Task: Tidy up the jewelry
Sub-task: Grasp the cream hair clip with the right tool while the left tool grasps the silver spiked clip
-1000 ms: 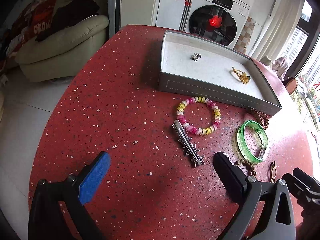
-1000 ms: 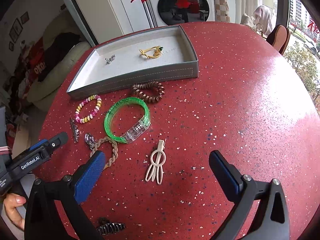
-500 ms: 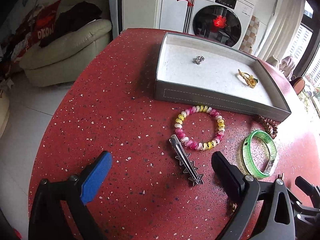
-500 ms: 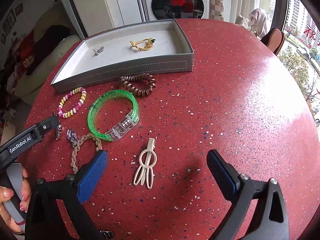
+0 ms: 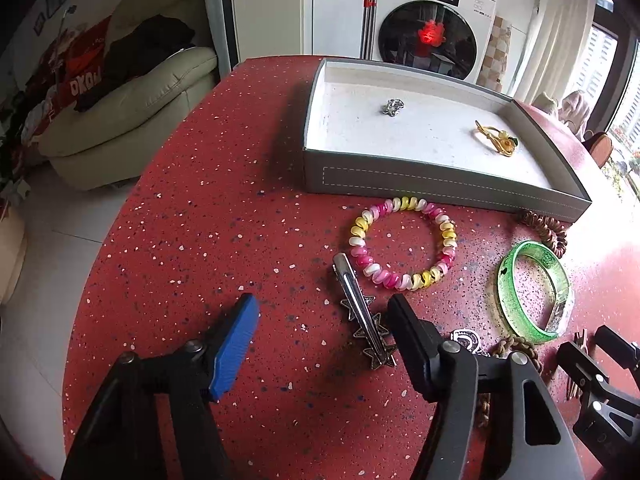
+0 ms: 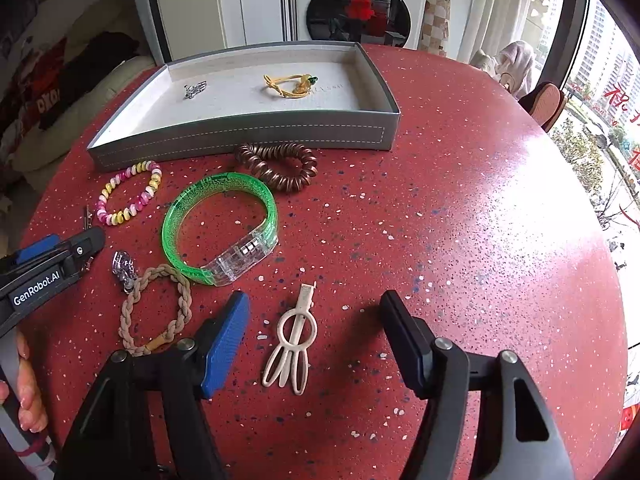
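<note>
Grey tray (image 5: 440,184) holds a silver charm (image 5: 393,106) and yellow hair tie (image 5: 496,142). My left gripper (image 5: 320,332) is spread around the silver star clip (image 5: 362,312); my right gripper (image 6: 314,332), also spread, straddles the cream hair clip (image 6: 294,340) on the red worktop (image 6: 460,220).

A red speckled table (image 5: 208,216) fills the lower half of both views — round-edged, glossy toward 3 o'clock in the right wrist view (image 6: 500,208). Beyond its far edge at 12 o'clock stands a white front-loading washing machine (image 5: 434,36) with a red ornament (image 5: 431,36) on its dark door, and a red-handled mop (image 5: 370,12) leans just beside it at 11 o'clock. At 9 to 10 o'clock sits a cream sofa (image 5: 132,108) piled with dark and red clothes (image 5: 120,56) — pale curtains (image 5: 560,40) hang at 2 o'clock.
</note>
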